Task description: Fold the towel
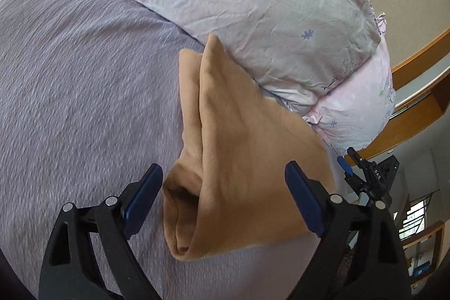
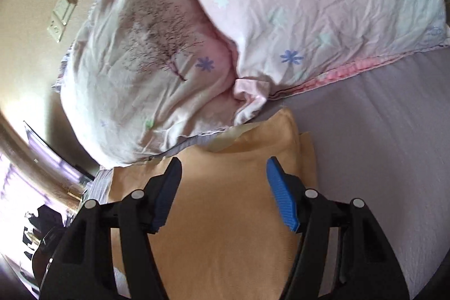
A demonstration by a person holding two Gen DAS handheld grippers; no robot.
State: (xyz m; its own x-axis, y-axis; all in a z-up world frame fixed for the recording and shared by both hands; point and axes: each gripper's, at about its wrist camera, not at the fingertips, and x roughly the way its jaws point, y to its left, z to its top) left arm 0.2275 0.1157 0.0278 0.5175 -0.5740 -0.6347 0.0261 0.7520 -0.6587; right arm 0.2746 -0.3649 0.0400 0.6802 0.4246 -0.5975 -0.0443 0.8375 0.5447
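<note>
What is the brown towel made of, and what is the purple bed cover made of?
The towel looks like soft, matte, fleecy cloth, maybe microfibre: it bends in smooth, rounded folds with no shine. The purple bed cover looks like a thin woven or crinkled fabric, judging by its fine ripply lines. Neither can be told for certain.

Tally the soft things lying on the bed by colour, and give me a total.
Tan: 1, the towel
Pale pink with prints: 2, the front pillow and the back pillow
Total: 3, all on the grey-purple bedspread
</note>
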